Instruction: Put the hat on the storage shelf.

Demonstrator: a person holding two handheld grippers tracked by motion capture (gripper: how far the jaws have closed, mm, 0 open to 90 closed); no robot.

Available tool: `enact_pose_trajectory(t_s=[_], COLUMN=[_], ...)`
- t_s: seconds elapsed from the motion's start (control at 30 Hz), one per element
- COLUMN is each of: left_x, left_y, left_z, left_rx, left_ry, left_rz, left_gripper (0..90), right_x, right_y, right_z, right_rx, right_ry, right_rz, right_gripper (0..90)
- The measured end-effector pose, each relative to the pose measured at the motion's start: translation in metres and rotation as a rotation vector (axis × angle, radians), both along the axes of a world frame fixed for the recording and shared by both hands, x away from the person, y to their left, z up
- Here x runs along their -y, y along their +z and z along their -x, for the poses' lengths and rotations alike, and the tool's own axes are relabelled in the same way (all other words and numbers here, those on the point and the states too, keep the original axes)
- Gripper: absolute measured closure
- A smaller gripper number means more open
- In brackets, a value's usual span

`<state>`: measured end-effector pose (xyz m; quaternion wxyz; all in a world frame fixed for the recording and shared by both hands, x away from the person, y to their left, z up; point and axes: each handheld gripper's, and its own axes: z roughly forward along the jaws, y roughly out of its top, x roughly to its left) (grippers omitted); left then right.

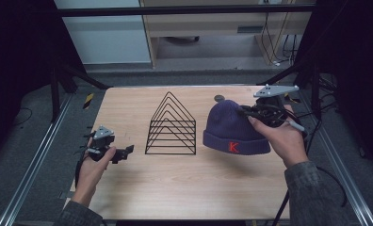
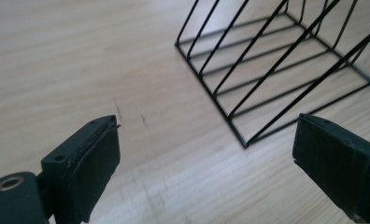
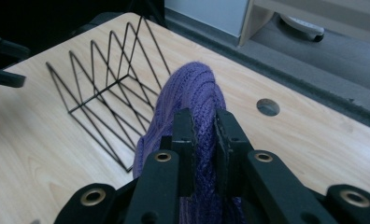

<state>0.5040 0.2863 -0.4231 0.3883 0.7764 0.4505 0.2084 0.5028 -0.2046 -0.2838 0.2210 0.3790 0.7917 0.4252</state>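
A purple knit beanie (image 1: 231,127) with a red letter K on its cuff hangs just above the table, right of centre. My right gripper (image 1: 250,113) is shut on its right side; in the right gripper view the jaws pinch a fold of the beanie (image 3: 192,93), with my right gripper (image 3: 204,128) low in the frame. A black wire rack (image 1: 171,125) with triangular dividers stands at the table's middle. My left gripper (image 1: 128,151) is open near the left edge, pointing toward the rack. In the left gripper view the rack (image 2: 276,70) lies ahead of my open left gripper (image 2: 206,154).
The wooden table (image 1: 184,183) has bare board in front of the rack and beanie. A round hole (image 1: 218,98) sits near the far edge behind the beanie. Metal rails run along both sides of the table. Cables hang at the right.
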Motion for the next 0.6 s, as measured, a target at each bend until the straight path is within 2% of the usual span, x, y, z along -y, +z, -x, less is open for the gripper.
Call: enact_pose_trajectory(t_s=[0.07,0.1,0.13,0.23,0.27,0.43,0.47,0.6], left_x=[0.003,0.003,0.005,0.007,0.008,0.013,0.013,0.019], left_y=[0.01,0.01,0.019,0.027,0.035,0.055,0.055,0.073], left_z=[-0.002,-0.002,-0.004,-0.006,-0.007,-0.011,-0.011,-0.017], left_rx=[0.006,0.006,0.013,0.01,0.01,0.018,0.018,0.033], left_ry=[-0.017,-0.017,-0.033,-0.046,-0.062,-0.093,-0.093,-0.114], left_rz=[-0.006,-0.006,-0.001,0.016,0.022,0.049,0.049,0.04], left_gripper=[6.8,6.8,6.8,6.7,6.6,6.4,6.2,5.7], right_x=[-0.002,-0.002,-0.004,-0.008,-0.009,-0.015,-0.016,-0.022], right_y=[0.005,0.008,0.011,0.019,0.022,0.034,0.037,0.045], right_z=[-0.004,-0.007,-0.009,-0.014,-0.016,-0.025,-0.026,-0.032], right_rx=[0.006,0.01,0.013,0.026,0.031,0.045,0.052,0.063], right_ry=[-0.005,-0.009,-0.01,-0.016,-0.017,-0.031,-0.03,-0.036], right_rz=[0.001,0.004,0.003,0.005,0.004,-0.005,-0.005,-0.011], right_gripper=[80.3,80.3,80.3,80.2,80.2,80.2,80.2,80.2])
